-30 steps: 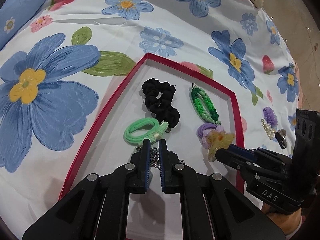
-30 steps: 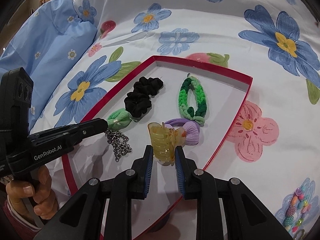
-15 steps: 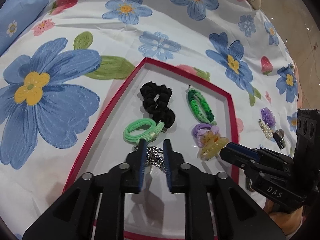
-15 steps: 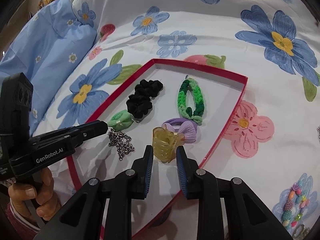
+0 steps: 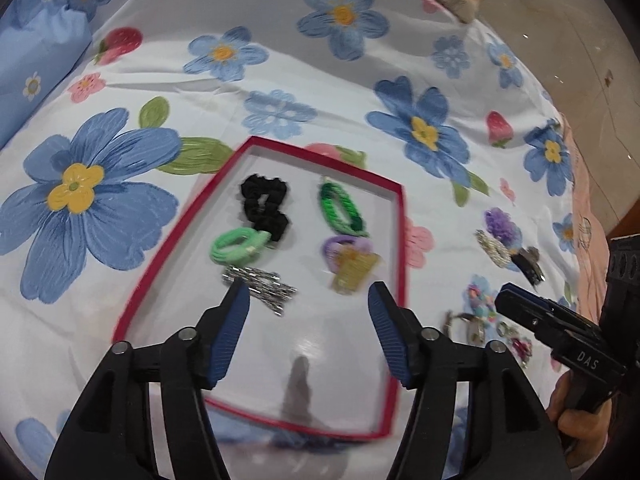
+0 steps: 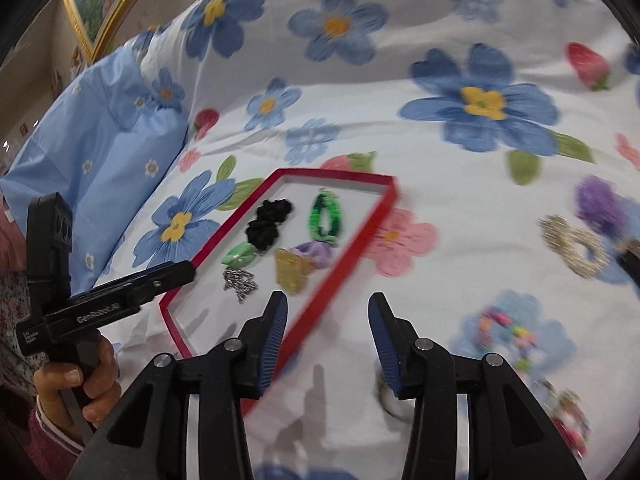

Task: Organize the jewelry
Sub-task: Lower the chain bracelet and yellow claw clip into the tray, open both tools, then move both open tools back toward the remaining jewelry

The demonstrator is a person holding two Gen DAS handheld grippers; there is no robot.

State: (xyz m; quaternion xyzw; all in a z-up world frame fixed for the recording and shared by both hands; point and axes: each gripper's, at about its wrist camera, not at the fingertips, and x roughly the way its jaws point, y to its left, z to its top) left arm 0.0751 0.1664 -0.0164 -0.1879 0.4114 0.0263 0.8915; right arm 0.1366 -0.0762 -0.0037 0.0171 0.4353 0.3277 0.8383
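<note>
Tray (image 5: pixel 400 240) holds six pieces, chain (image 5: pixel 260 286) and claw clip (image 5: pixel 352 272) nearest its front. Left gripper (image 5: pixel 308 304) and right gripper (image 6: pixel 326 312) opening, empty. Loose jewelry (image 6: pixel 572 246) right of tray remains unsorted.

White bedsheet (image 5: pixel 280 60) printed with blue flowers and strawberries. Light-blue pillow (image 6: pixel 100 128) at its left edge. Gold-framed picture (image 6: pixel 92 4) behind. Glossy tan floor (image 5: pixel 580 40) beyond bed.
</note>
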